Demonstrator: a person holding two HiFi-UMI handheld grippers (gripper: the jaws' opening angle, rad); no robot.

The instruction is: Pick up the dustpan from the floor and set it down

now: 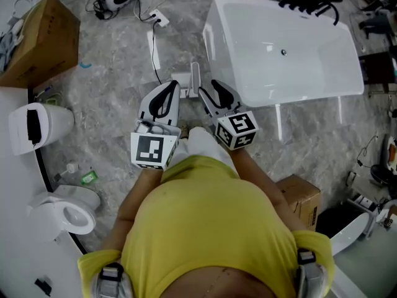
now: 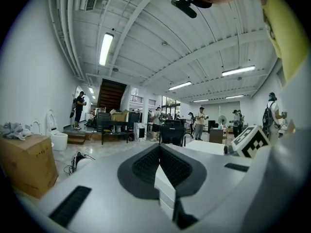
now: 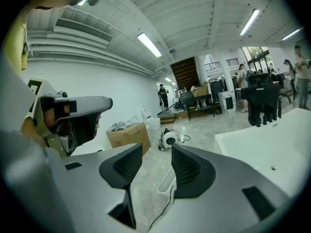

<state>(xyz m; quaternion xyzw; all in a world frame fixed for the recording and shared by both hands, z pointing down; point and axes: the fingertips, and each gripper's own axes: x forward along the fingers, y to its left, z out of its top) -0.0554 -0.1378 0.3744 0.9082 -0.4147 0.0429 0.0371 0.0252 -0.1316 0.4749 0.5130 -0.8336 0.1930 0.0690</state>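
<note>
Grey marbled floor fills the head view. White tub sits upper right, brown box upper left, toilet lower left. Person in yellow shirt stands mid-frame, both tools held out low in front, side by side, well above the floor. Left tool: jaws closed, pads meeting at the tips, nothing gripped. Right tool: jaws apart, nothing btwn the pads, only floor & a black cable seen thru the gap. Dustpan, a pale long-handled piece, is on the floor just ahead of the two tools' tips, near the tub's left end. Neither tool touches it.
</note>
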